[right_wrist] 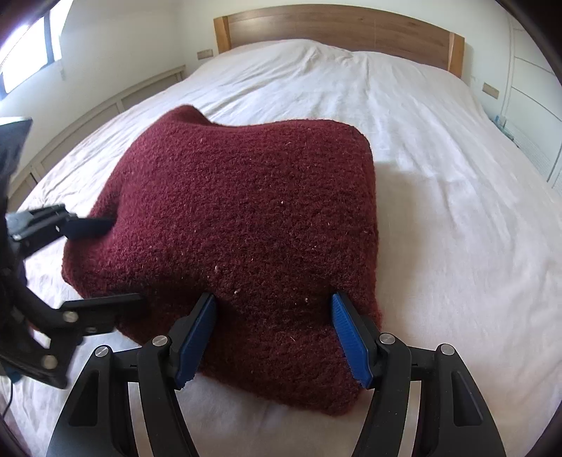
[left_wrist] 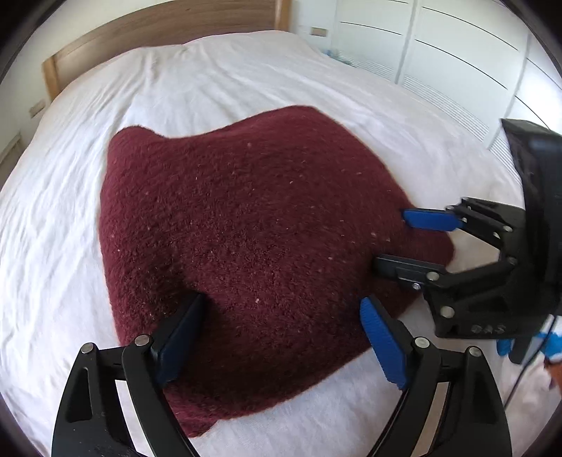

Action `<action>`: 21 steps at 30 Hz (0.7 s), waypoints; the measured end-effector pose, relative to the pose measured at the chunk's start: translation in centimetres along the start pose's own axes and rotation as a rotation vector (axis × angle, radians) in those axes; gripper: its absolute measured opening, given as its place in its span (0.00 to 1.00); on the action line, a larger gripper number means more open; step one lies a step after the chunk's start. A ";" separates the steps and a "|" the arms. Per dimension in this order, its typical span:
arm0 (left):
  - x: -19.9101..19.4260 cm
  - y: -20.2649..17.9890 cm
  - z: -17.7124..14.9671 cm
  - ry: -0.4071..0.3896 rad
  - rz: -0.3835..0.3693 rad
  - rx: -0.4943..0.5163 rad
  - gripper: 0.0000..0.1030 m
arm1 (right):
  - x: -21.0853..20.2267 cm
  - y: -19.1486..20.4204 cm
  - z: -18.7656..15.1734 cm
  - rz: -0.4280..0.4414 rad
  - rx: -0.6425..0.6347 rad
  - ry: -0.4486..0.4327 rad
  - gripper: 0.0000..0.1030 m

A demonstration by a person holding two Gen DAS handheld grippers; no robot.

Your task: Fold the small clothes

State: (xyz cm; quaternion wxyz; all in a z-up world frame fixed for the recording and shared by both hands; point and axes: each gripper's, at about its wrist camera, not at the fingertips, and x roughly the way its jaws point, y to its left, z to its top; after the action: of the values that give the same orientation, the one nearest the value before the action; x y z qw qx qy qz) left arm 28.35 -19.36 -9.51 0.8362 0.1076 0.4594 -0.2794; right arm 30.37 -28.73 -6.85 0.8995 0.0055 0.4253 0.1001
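A dark red fuzzy knit garment (left_wrist: 253, 225) lies folded in a thick pile on the white bed sheet (left_wrist: 70, 246); it also shows in the right wrist view (right_wrist: 246, 218). My left gripper (left_wrist: 281, 309) is open, its jaws wide apart over the garment's near edge. My right gripper (right_wrist: 274, 313) is open too, straddling the garment's near right part. The right gripper shows in the left wrist view (left_wrist: 393, 239) at the garment's right edge. The left gripper shows in the right wrist view (right_wrist: 112, 260) at the garment's left edge.
A wooden headboard (right_wrist: 337, 28) stands at the far end of the bed. White wardrobe doors (left_wrist: 439, 52) line the right side. A low white wall panel (right_wrist: 105, 105) and a window (right_wrist: 28, 45) are on the left. White sheet (right_wrist: 456, 211) spreads around the garment.
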 end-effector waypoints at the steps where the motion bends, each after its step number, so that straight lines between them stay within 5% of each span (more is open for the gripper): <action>1: -1.0 0.7 0.3 -0.006 -0.040 -0.025 0.82 | -0.3 0.1 0.0 -0.005 -0.005 0.005 0.66; 4: -3.5 3.1 1.3 -0.043 -0.102 -0.111 0.81 | -1.1 0.3 0.2 -0.019 -0.011 0.011 0.66; 11: -6.8 6.8 3.4 -0.123 -0.020 -0.093 0.76 | -4.0 1.8 1.6 -0.008 -0.010 -0.027 0.66; 21: -2.1 5.1 1.2 -0.042 -0.018 -0.039 0.63 | -0.8 3.7 3.5 0.000 -0.063 0.001 0.67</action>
State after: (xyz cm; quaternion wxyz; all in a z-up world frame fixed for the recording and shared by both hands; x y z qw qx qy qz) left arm 31.25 -14.91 -7.48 0.8452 0.0812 0.4481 -0.2799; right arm 31.91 -24.97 -3.68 0.8990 -0.0232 0.4223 0.1134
